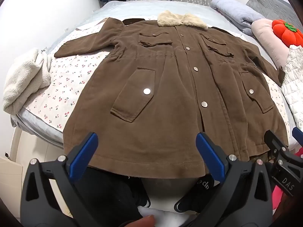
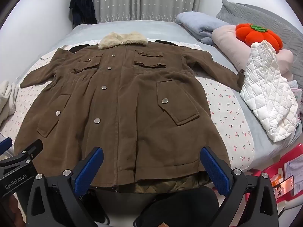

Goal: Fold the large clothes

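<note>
Item one, my left gripper (image 1: 146, 154): jaws spread wide, nothing between them, hovering over the near hem at the bottom of its frame. Item two, my right gripper (image 2: 151, 167): likewise spread and empty, above the hem's other half. Item three, the brown coat (image 2: 121, 102): spread flat and front-up across the centre of both frames, buttoned, cream fur collar (image 2: 123, 39) at the far end, sleeves out to either side, all on the cherry-print sheet (image 2: 227, 113). Surroundings: white quilted jacket (image 2: 269, 98) at right, orange pumpkin cushion (image 2: 259, 36) upper right, fleece garment (image 1: 24, 77) at left of the left view. Step, as I judge it: laid out, folding not begun. Next, I reckon, each gripper must pinch a sleeve or side edge and carry it inward.
</note>
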`<state>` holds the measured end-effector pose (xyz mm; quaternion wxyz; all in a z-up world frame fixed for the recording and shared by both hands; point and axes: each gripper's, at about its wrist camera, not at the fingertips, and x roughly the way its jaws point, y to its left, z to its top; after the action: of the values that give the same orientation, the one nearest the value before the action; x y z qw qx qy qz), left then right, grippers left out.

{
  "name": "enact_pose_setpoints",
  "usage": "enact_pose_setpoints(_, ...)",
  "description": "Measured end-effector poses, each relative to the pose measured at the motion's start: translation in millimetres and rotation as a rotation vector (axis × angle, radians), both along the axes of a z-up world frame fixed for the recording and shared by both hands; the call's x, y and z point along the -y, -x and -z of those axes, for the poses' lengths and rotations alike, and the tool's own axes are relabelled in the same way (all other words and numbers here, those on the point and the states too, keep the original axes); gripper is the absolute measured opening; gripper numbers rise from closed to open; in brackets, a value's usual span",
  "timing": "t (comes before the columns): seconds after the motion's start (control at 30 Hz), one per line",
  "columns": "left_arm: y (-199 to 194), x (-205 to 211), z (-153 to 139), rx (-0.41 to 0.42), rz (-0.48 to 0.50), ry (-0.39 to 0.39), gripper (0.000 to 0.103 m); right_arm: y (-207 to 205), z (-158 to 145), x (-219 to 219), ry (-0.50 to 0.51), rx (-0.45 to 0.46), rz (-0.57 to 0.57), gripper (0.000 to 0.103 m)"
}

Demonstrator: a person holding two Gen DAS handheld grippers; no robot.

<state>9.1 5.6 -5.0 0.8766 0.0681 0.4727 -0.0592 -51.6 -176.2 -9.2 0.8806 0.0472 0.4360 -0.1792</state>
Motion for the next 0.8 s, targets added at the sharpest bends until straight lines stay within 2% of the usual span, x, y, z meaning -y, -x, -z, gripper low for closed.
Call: enact_pose_setpoints(0.8, -0.1, -0.3, 0.1, -0.001, -0.001, 0.001, 0.103, 1.0, 1.1, 0.4, 0.000, 0.001, -0.002, 0.103)
